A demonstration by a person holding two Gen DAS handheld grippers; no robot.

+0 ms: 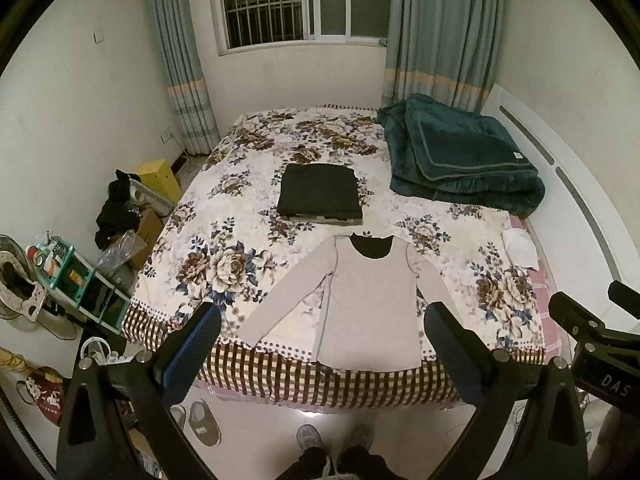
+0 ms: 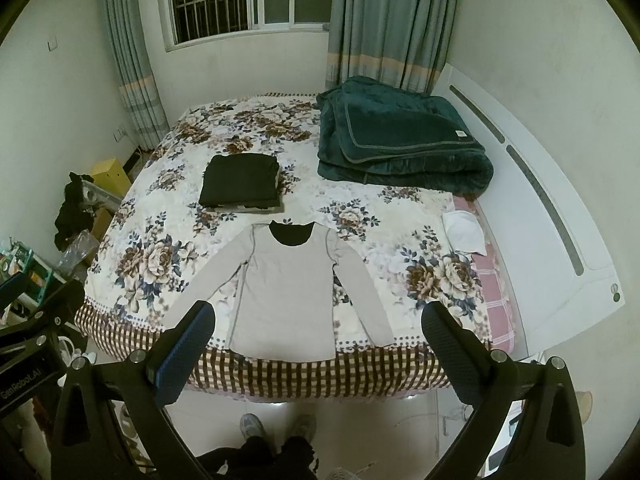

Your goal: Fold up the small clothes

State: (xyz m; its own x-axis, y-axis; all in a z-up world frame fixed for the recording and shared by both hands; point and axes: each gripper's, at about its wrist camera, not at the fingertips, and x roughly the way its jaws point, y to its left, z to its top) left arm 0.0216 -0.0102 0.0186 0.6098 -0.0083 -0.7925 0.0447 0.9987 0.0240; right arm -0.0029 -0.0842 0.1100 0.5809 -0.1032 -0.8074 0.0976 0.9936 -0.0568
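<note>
A light grey long-sleeved top (image 1: 370, 300) lies flat on the floral bed cover, sleeves spread, hem at the near bed edge; it also shows in the right wrist view (image 2: 290, 292). A folded black garment (image 1: 319, 194) sits behind it on a small stack, also seen in the right wrist view (image 2: 241, 185). My left gripper (image 1: 322, 322) is open and empty, held above the floor before the bed. My right gripper (image 2: 318, 320) is open and empty, at a similar height. The right gripper's body shows at the right edge of the left wrist view (image 1: 592, 344).
A folded dark green blanket (image 1: 460, 156) lies at the bed's far right. A small white cloth (image 1: 520, 248) lies by the white headboard (image 2: 552, 216). Shelves, boxes and bags (image 1: 80, 276) crowd the floor to the left. Slippers (image 1: 204, 420) lie by the bed.
</note>
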